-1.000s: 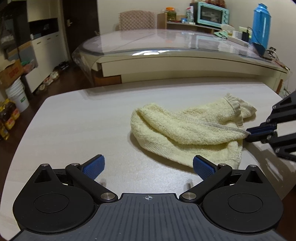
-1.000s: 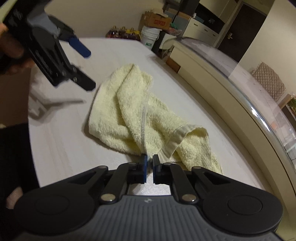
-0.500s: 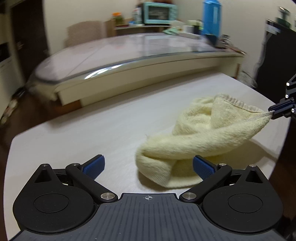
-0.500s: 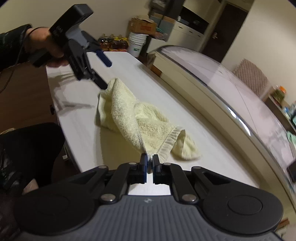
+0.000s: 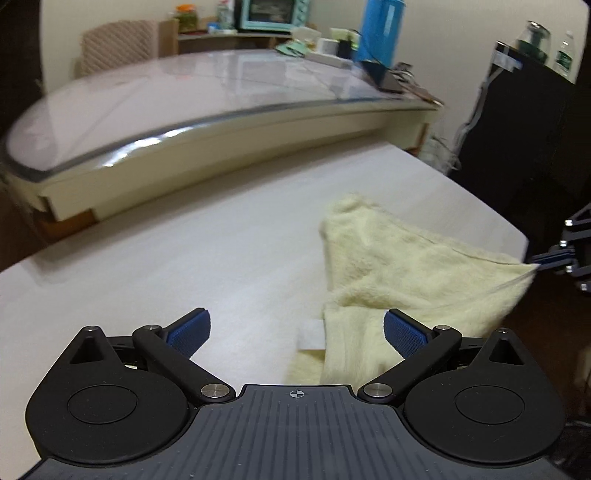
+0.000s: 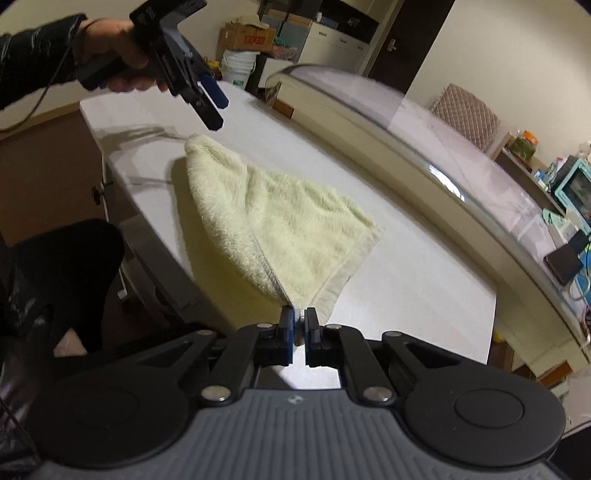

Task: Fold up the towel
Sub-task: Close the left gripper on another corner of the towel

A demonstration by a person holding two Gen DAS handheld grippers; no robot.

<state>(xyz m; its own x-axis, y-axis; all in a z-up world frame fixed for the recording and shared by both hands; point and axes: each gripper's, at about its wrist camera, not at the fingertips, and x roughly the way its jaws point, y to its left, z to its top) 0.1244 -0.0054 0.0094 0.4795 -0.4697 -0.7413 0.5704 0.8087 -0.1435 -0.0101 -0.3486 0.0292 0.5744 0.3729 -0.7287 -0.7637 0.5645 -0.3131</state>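
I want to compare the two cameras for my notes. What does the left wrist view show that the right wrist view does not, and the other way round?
Only the left wrist view shows the blue thermos, the dark cabinet with bottles on it, and the left gripper from behind, jaws wide apart, empty.

Only the right wrist view shows the hand gripping the left gripper's handle, the cardboard box, the white bucket, and the right gripper shut on a towel corner.

Both show the yellow towel, the white table, the teal oven and the quilted chair.

Towel (image 5: 417, 273) near end hidden behind left gripper (image 5: 297, 328) body; right gripper (image 5: 554, 254) cut by frame edge; far long table (image 5: 184, 96) motion-blurred.
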